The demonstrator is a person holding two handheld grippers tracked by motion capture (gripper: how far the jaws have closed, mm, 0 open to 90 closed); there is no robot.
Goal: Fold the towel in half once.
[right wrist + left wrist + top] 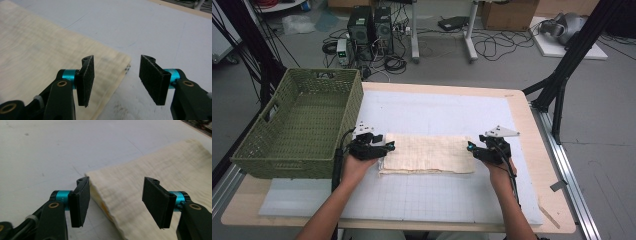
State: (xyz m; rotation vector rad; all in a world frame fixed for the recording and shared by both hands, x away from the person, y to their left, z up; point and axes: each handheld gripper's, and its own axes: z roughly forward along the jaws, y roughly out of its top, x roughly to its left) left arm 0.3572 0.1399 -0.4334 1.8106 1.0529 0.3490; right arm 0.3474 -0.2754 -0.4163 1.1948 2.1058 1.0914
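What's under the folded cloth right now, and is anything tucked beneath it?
The folded cloth lies flat on the white gridded mat, which covers the wooden table. Mat shows all around its edges. Whatever sits between its layers or directly beneath is covered, so I cannot tell.

A folded cloth (428, 153) lies on a mat (437, 115) that covers most of the table (532, 150). A basket (302, 125) sits at the table's left edge. The left tool (388, 146) is at the cloth's left end, the right tool (471, 148) at its right end.

text: none legible — labels: none — numbers: none
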